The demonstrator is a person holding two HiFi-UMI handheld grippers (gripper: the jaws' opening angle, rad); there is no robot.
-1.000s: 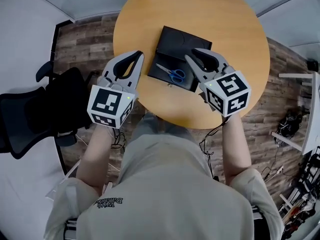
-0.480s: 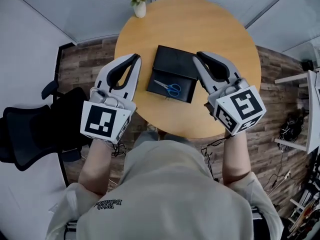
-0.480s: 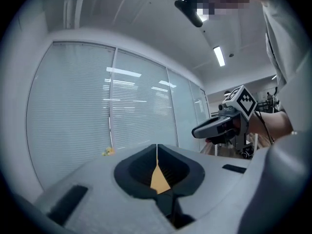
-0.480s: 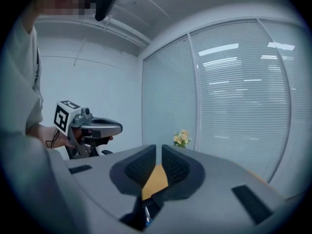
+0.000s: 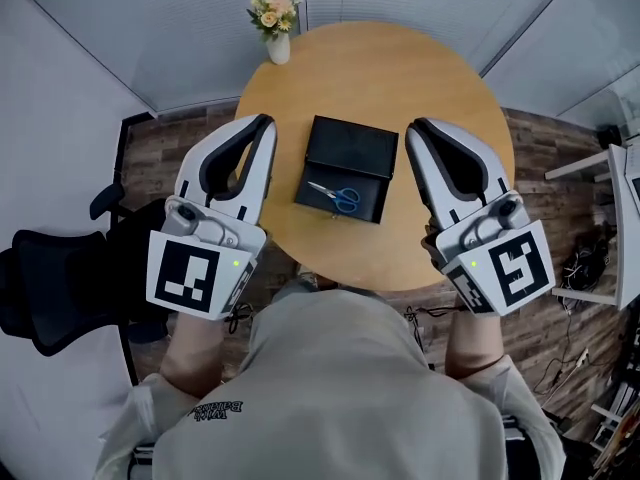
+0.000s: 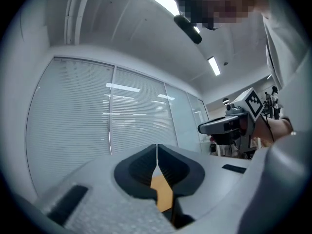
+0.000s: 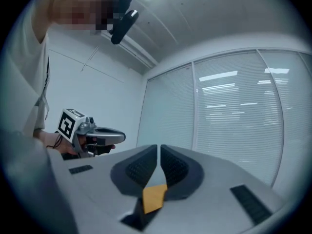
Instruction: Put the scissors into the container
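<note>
Scissors (image 5: 338, 197) lie inside the black container (image 5: 350, 148) on the round counter (image 5: 400, 68), so the job looks finished; the left claw (image 5: 263, 124) and right claw (image 5: 416, 130) hover either side of it, both pinched closed and holding nothing

There are almost no words to read here. The only writing is a small dark print (image 5: 218, 406) on the back of the person's pale shirt (image 5: 330, 398). It has two short lines and sits upside down when seen from above, and the letters are too small to make out. The left cube (image 5: 190, 273), on the left gripper (image 5: 262, 124), and the right cube (image 5: 518, 274), on the right gripper (image 5: 418, 128), carry black and white square patterns, not letters or numbers
</note>
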